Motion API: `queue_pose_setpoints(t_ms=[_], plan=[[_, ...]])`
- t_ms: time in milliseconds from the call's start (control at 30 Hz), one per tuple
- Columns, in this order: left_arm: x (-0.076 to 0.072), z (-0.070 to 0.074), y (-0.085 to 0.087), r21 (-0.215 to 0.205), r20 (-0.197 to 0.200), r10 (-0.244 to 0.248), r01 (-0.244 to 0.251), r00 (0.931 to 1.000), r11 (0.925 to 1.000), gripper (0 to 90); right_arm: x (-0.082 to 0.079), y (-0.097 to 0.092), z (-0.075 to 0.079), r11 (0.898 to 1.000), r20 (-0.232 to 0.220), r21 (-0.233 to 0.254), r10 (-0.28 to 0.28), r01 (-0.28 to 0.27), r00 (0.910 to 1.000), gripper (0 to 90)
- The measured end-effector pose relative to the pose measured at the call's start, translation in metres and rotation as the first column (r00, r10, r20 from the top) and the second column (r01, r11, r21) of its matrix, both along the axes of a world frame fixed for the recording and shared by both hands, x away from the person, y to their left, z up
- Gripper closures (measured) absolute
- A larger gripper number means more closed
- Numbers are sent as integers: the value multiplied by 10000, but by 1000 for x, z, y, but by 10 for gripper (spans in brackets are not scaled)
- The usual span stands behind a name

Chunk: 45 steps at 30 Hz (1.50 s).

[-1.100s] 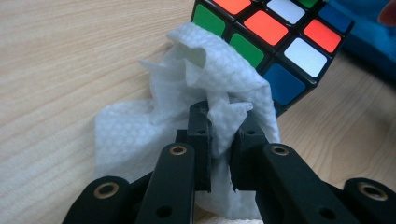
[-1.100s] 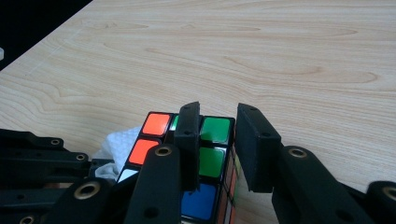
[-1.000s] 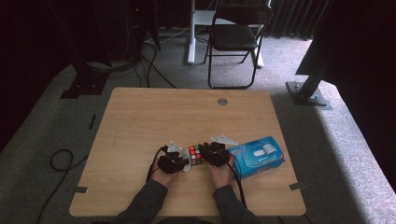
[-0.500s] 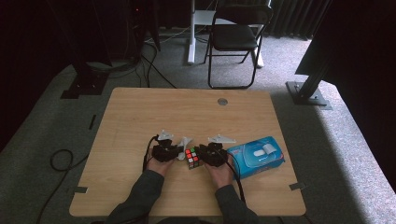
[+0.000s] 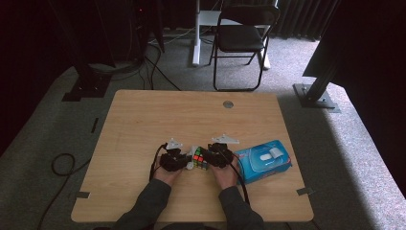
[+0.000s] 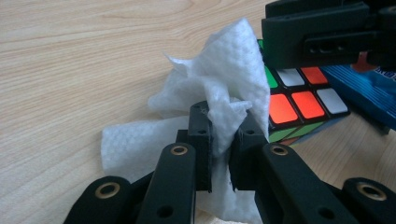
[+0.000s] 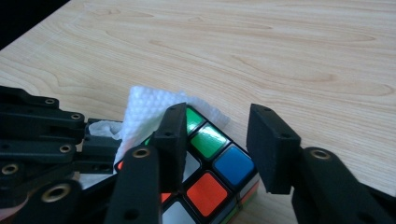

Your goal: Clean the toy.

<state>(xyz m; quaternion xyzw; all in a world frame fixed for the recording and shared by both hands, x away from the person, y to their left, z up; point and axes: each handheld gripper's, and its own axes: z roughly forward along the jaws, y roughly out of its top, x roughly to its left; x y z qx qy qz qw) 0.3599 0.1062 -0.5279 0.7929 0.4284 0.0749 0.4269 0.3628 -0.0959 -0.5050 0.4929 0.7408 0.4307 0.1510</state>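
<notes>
Since the earlier high view, both hands have drawn in a little toward the Rubik's cube (image 5: 201,158), and the right gripper (image 7: 217,149) has just been opening its jaws, with the cube's near corner lying between them but not pressed. From above, the cube sits near the front edge of the wooden table (image 5: 143,120), between the two grippers, with a blue pack of wipes (image 5: 262,161) just to its right.

The left gripper (image 6: 223,144) has its jaws nearly together, pinching a crumpled white wipe (image 6: 224,84). The left gripper view shows the wipe bunched up against the cube's side, with red, white and green stickers visible behind it and the right gripper's black body crossing the upper right corner. The high view gives none of this: there the wipe is only a pale speck beside the left gripper (image 5: 173,160).

The right gripper view shows the jaws apart, the left jaw over the cube's top face and the right jaw off to its side, with green, blue and red stickers between them. The wipe (image 7: 154,109) peeks out behind the cube's far corner.

Whether the wipe actually touches the cube's face or only leans near it is hard to settle. The cube's lower faces are hidden, and the wipe's bottom edge is cut off behind the left gripper's jaws.
</notes>
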Motion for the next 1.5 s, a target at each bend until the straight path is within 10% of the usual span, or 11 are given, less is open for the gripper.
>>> queue_pose_setpoints(t_ms=[400,1300,1500], plan=[[0,0,0,-79,14,165,-165,9999,9998,812,-14,-13,-2,9920,-233,499,-1152,1163,9931,599],[11,9,-3,-251,356,316,-307,9989,9992,813,-9,-9,-2,9945,-253,623,-823,838,9963,701],[10,-6,-9,345,-21,506,-505,9987,9981,818,-10,-9,-2,9938,-197,649,-896,907,9958,701]])
